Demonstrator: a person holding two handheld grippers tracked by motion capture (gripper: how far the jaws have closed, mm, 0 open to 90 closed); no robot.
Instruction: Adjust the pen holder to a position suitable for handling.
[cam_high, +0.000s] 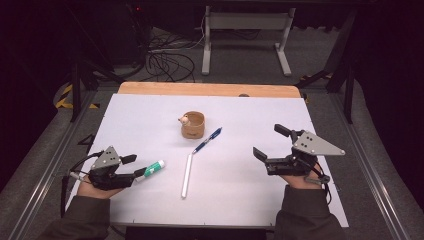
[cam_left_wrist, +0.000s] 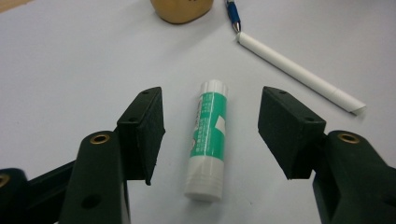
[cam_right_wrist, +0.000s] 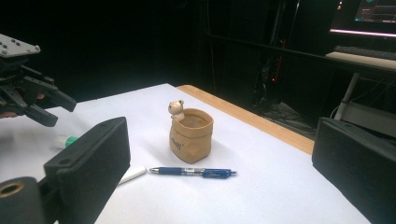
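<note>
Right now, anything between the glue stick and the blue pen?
Yes: the white pen lies between the glue stick and the blue pen, seen in the high view.

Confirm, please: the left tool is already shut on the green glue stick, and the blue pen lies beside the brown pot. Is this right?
Not quite. The left tool is open: in the left gripper view the glue stick lies between its pads with gaps on both sides. The blue pen does lie beside the brown pot.

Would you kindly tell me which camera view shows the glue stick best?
The left gripper view: the glue stick lies whole between the open jaws, label visible. The high view shows it small beside the left gripper; the right gripper view shows one end.
</note>
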